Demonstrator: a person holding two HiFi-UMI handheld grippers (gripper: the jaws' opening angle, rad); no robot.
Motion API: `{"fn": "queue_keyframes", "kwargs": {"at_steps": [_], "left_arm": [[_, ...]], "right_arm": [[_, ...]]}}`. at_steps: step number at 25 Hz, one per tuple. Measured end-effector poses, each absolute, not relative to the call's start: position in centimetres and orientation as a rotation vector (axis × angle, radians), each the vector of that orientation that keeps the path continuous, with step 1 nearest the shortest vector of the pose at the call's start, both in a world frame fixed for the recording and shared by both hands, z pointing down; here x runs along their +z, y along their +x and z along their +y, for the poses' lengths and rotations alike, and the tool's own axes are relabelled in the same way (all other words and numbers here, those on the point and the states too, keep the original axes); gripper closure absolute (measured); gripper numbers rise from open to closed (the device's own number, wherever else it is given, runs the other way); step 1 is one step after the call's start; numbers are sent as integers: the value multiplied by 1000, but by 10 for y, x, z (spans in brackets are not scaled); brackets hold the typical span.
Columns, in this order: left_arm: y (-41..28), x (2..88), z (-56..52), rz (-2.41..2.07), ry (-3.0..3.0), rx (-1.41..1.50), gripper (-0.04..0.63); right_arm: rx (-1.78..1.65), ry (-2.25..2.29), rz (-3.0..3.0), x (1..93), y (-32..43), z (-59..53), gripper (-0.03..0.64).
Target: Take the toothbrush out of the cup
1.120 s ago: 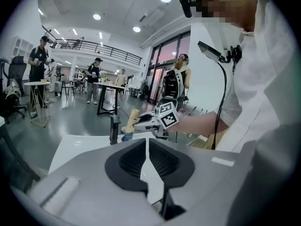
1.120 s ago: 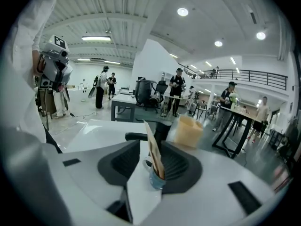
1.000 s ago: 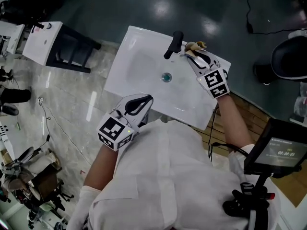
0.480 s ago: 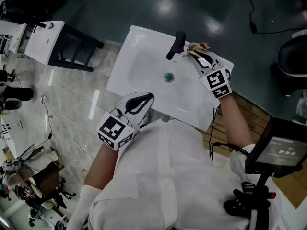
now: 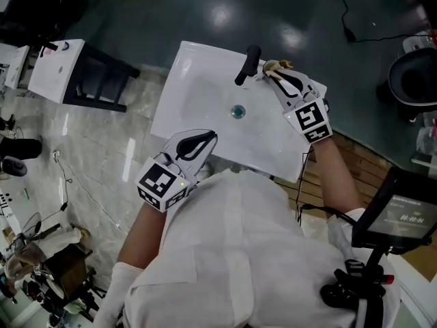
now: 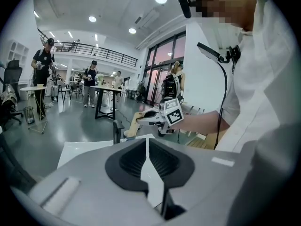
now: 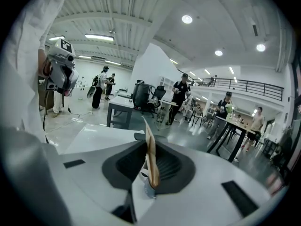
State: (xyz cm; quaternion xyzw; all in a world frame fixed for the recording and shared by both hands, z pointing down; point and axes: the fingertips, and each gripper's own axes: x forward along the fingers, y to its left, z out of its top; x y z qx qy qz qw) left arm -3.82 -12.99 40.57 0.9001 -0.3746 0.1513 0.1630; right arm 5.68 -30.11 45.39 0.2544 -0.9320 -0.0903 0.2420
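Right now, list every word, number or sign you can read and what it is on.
Screen: timer-like digits, too blurred to read.
Left gripper: square marker pattern, no words.
Right gripper, jaws just closed on the toothbrush: same pattern, no words.
Nothing else readable.

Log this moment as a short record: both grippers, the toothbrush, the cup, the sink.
left gripper: shut, nothing between its jaws, at the near edge of the sink
right gripper: jaws have just closed on the toothbrush, at the sink's far right corner
toothbrush: tan handle, roughly upright between the right jaws
cup: small, right under the toothbrush; cannot tell whether the brush has cleared it
faucet: black, just left of the right gripper
step: grip made, removal not confirmed
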Motion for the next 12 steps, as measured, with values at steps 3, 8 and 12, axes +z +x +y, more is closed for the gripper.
{"fn": "queue_keyframes", "kwargs": {"at_steps": [3,8,12], "left_arm": [[-49,402,-122,-1037,2596,412,588],[-75,402,-103,-994,2625,386,588],[-76,405,-104,-970,2632,376,588]], "right_arm": [[-271,730,-2539,439,50,-289,563],[-326,808,-2535,414,39,-268,563],[-334,869,-2522,407,52,-272,563]]}}
